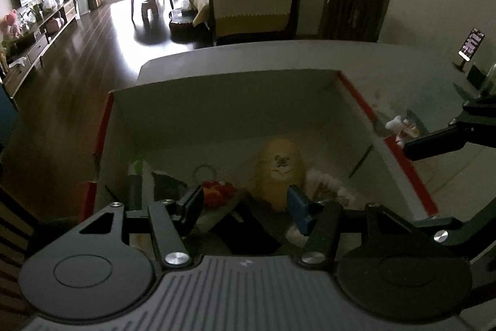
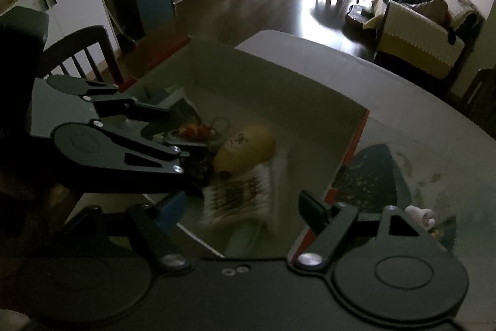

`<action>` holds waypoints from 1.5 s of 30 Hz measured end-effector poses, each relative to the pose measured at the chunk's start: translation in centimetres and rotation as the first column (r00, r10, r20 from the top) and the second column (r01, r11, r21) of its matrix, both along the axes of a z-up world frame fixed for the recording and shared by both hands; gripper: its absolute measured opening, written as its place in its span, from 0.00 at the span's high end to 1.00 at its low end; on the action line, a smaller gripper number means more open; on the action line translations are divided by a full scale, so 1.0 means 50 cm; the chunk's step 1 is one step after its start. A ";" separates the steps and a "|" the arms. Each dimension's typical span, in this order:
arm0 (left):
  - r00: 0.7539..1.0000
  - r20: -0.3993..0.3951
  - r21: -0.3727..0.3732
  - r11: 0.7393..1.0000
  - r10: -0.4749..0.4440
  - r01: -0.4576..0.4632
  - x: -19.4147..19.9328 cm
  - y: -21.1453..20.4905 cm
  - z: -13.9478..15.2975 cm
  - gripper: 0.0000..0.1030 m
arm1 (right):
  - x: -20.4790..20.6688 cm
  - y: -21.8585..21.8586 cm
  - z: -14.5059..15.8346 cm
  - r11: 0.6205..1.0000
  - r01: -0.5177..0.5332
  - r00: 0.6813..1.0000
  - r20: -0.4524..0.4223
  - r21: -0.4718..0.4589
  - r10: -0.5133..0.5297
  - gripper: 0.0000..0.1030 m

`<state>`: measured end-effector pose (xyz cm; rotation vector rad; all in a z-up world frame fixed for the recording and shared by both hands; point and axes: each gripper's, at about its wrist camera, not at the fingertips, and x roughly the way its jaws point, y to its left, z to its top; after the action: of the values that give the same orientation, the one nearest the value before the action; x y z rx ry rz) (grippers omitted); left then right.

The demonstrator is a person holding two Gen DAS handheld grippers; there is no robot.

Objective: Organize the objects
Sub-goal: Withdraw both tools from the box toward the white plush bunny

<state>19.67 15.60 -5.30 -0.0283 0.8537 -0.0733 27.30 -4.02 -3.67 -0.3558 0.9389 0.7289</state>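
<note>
A: Item one, far left: the box (image 1: 217, 101), white inside with red edges, standing on the pale table (image 1: 403, 70). We list its contents from the left: a dark tube-like thing by the left wall, too dim to name; a red and yellow trinket (image 1: 217, 190) with a thin ring above it; the yellow egg-shaped toy (image 1: 280, 172) near the middle; a clear packet of cotton swabs (image 2: 238, 194) to its right.

B: Item two, our left gripper (image 1: 246, 205). Its jaws stand apart, lowered into the box above the contents and clamped on nothing that we can see.

A: Agreed. Item three, our right gripper (image 2: 243, 205), over the near right corner of the box. Jaws also apart, nothing between them.

B: Item four, outside the box on the right: a small white figurine (image 1: 400, 126) lying on a dark mat (image 2: 372, 176), just beside the red edge. We judge it the one thing not yet stored.

A: Hazards, as we judge them. The two grippers are close together at the box; reaching right for the figurine could knock one against the other or catch the box wall and shove the box.

B: Also, the figurine is small and irregular; a poor pinch could flick it off the mat.
</note>
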 end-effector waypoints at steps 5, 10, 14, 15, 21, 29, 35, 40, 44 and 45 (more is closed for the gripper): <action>1.000 0.009 -0.011 1.000 0.012 -0.012 -0.018 -0.016 0.019 0.42 | -0.011 -0.027 0.018 1.000 -0.016 1.000 0.011 0.021 0.016 0.20; 0.999 0.028 -0.020 0.999 0.046 -0.046 -0.037 -0.038 0.041 0.36 | -0.019 -0.055 0.033 0.998 -0.042 0.999 0.027 0.038 0.041 0.17; 0.997 0.032 -0.024 0.997 0.069 -0.068 -0.048 -0.061 0.053 0.35 | -0.022 -0.087 0.043 0.996 -0.057 0.998 0.034 0.063 0.055 0.15; 0.997 0.032 -0.024 0.997 0.074 -0.074 -0.050 -0.068 0.056 0.33 | -0.022 -0.096 0.045 0.996 -0.058 0.998 0.035 0.067 0.056 0.15; 0.994 0.032 -0.026 0.994 0.109 -0.108 -0.053 -0.117 0.066 0.28 | -0.017 -0.152 0.048 0.994 -0.071 0.997 0.042 0.085 0.068 0.12; 0.992 0.027 -0.059 0.991 0.124 -0.122 -0.047 -0.192 0.064 0.22 | 0.008 -0.243 0.040 0.993 -0.064 0.998 0.027 0.098 0.061 0.11; 0.991 0.023 -0.082 0.988 0.133 -0.131 -0.036 -0.244 0.058 0.18 | 0.023 -0.313 0.021 0.994 -0.046 0.999 0.009 0.097 0.046 0.11; 0.994 0.012 -0.072 0.991 0.110 -0.109 -0.021 -0.294 0.050 0.16 | 0.038 -0.375 0.006 0.996 -0.017 1.000 -0.004 0.088 0.017 0.11; 0.996 0.020 -0.066 0.995 0.082 -0.080 -0.012 -0.336 0.046 0.16 | 0.063 -0.429 -0.003 0.997 0.018 1.000 -0.011 0.081 -0.017 0.11; 0.997 0.021 -0.072 0.995 0.076 -0.074 -0.009 -0.345 0.044 0.16 | 0.069 -0.438 -0.005 0.997 0.027 1.000 -0.011 0.078 -0.026 0.11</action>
<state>19.20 -1.66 -3.11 -0.1256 0.8249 -0.0334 30.73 -25.94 -3.89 -0.2708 0.9202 0.7418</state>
